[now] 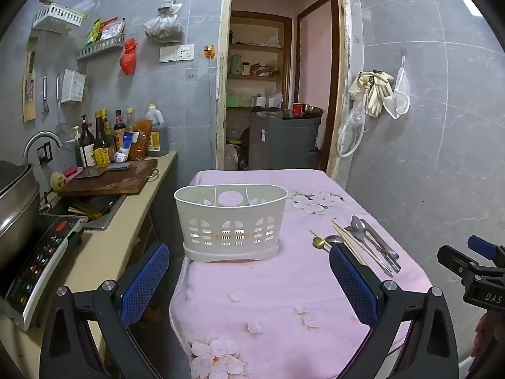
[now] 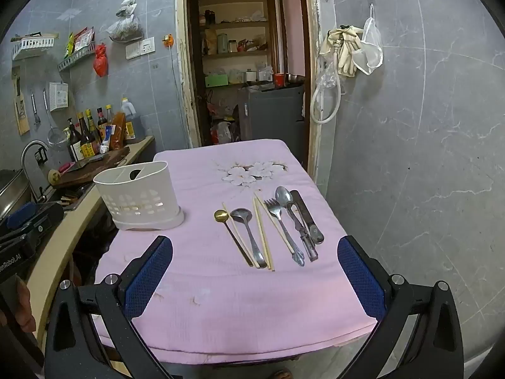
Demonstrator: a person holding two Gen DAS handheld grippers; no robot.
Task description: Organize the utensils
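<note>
Kitchen counter [image 1: 104,252] runs along the left side: induction cooker [image 1: 41,271] near, sink [image 1: 98,208] behind it, wooden cutting board [image 1: 110,180] farther back, sauce bottles [image 1: 104,139] at the far end against the tiled wall.

Table with pink floral cloth [image 2: 202,309] sits right of the counter.

White slotted utensil holder [image 2: 139,195] stands upright on the table's left side, toward the counter edge, nothing visible inside; dividers seen through the top in the left wrist view [image 1: 232,221].

Right of the holder, well apart from it, the utensils lie flat in a loose row, handles toward the near edge. Left to right: gold-bowled spoon [image 2: 221,215] with a dark handle, a chopstick [image 2: 240,240] crossing beside it, steel spoon [image 2: 241,216], chopstick pair [image 2: 262,237], fork [image 2: 273,208], large spoon [image 2: 282,195], peeler-like tool [image 2: 307,240], table knife [image 2: 303,208] at the far right. Several overlap or touch; exact stacking is hard to tell.

Left gripper [image 1: 249,284] hovers over the near table edge, jaws spread wide, nothing between them, holder straight ahead.

Right gripper [image 2: 255,281] hovers near the table's near edge, jaws spread wide, nothing gripped, utensil row just beyond the fingertips.

Doorway [image 2: 246,63] to a pantry at the far centre; gloves [image 2: 344,50] hang on the right wall.
</note>
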